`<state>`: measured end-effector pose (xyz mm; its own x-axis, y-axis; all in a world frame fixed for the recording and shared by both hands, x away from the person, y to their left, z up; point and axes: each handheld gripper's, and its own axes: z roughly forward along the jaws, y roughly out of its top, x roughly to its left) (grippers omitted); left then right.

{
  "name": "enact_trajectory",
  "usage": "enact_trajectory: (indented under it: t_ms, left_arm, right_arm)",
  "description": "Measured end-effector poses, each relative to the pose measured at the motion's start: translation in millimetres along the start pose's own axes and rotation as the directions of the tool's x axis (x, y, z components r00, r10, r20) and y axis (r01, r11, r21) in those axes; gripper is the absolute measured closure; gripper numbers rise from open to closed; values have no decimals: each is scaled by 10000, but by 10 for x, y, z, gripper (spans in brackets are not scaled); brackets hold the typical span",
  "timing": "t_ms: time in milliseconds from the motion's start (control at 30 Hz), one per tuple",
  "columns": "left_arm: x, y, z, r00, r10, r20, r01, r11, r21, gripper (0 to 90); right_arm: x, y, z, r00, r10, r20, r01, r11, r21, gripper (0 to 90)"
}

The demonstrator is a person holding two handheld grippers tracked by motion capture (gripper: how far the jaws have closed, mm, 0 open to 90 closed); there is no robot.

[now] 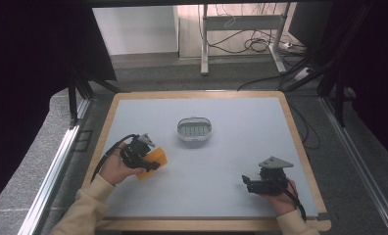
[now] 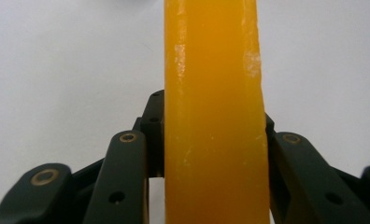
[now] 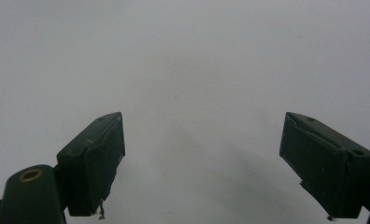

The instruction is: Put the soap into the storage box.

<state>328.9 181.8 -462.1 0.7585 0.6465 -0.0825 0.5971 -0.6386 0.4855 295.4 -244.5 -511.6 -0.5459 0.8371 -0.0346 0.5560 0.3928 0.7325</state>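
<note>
Left hand-held gripper [image 2: 211, 140] clamps my orange block [image 2: 213, 93] edgewise for carrying; right hand-held gripper [image 3: 202, 158] rests apart, free.

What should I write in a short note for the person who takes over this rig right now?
Left gripper: shut on the orange bar, which sits clamped between its jaws at the left side of the table.
Right gripper: open, holding nothing, low over bare table surface near the front right.
Grey oval dish: stands mid-table, apart from both grippers; its inside looks ridged and free.
Done: the bar is gripped.
Left: probably carry the bar to the dish and release it there; the right gripper could steady the dish.
</note>
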Motion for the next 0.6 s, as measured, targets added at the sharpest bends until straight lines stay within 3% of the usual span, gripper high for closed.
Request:
enact_trajectory:
  t_ms: [600]
  left_arm:
    - [9,137,-76,10000,66,-60,-67,9996,-259,619]
  right_arm:
    - [0,-1,4,10000,-24,6,24,10000,21,149]
